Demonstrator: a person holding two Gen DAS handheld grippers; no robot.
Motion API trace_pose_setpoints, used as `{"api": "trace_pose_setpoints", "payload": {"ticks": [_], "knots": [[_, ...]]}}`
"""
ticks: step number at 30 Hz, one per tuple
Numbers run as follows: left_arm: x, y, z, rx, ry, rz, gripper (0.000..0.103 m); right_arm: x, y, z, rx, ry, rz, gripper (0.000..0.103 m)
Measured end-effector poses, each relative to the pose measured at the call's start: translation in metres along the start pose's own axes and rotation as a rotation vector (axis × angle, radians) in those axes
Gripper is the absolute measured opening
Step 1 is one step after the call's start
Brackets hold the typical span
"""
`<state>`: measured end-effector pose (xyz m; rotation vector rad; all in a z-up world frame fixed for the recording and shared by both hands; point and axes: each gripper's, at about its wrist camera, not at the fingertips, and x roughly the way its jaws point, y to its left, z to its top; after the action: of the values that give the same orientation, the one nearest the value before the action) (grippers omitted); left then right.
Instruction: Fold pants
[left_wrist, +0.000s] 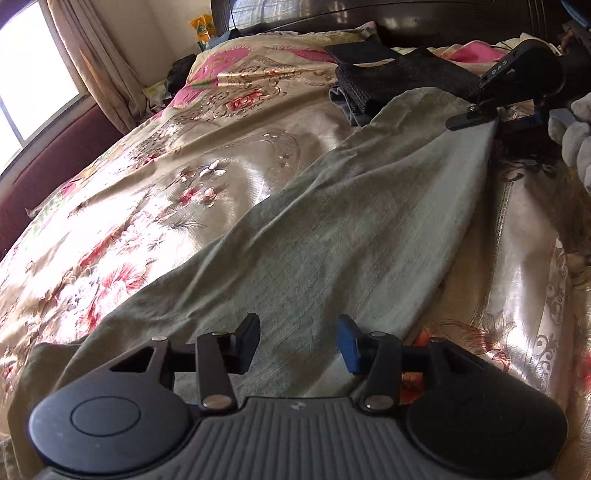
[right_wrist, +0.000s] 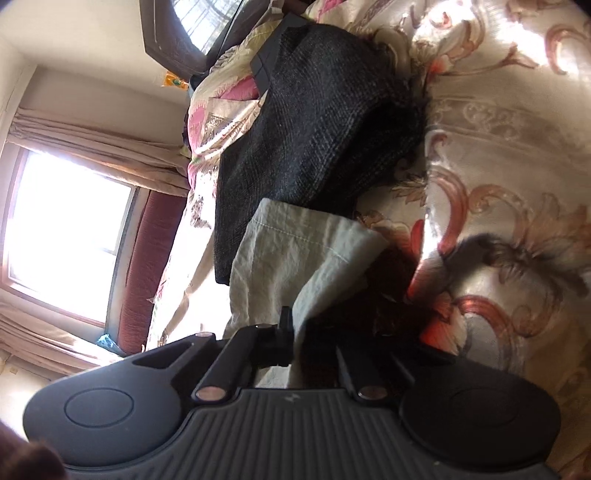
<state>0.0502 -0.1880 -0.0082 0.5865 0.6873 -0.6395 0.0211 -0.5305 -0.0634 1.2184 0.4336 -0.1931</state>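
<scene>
The green pants (left_wrist: 332, 221) are spread flat on the flowery bed cover (left_wrist: 147, 166). The left gripper (left_wrist: 298, 341) is held wide apart above them. Their far end is pinched by the right gripper (right_wrist: 295, 339).

The pants (right_wrist: 295, 258) ran under the right gripper (right_wrist: 295, 347), so its right finger and the grip itself were lost in shadow. A folded black garment (right_wrist: 314, 122) covered part of the bedspread (right_wrist: 498, 147) toward the headboard edge. The left view's bottom edge cut off the pants' near end.
</scene>
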Motion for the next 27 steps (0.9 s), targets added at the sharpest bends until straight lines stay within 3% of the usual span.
{"api": "trace_pose_setpoints", "payload": {"ticks": [5,12,20,27], "knots": [[-0.005,-0.007,0.0,0.007,-0.027,-0.038,0.059,-0.021,0.041,-0.004,-0.102,-0.011,0.056,0.004],[-0.022,0.025,-0.018,-0.118,-0.044,-0.041,0.06,0.003,0.153,-0.06,-0.372,0.147,0.18,0.004],[-0.068,0.115,-0.087,-0.34,-0.062,0.131,0.06,0.073,0.263,-0.193,-0.631,0.414,0.254,0.004],[-0.102,0.185,-0.156,-0.54,-0.054,0.303,0.06,0.113,0.324,-0.327,-0.804,0.628,0.301,0.004]]}}
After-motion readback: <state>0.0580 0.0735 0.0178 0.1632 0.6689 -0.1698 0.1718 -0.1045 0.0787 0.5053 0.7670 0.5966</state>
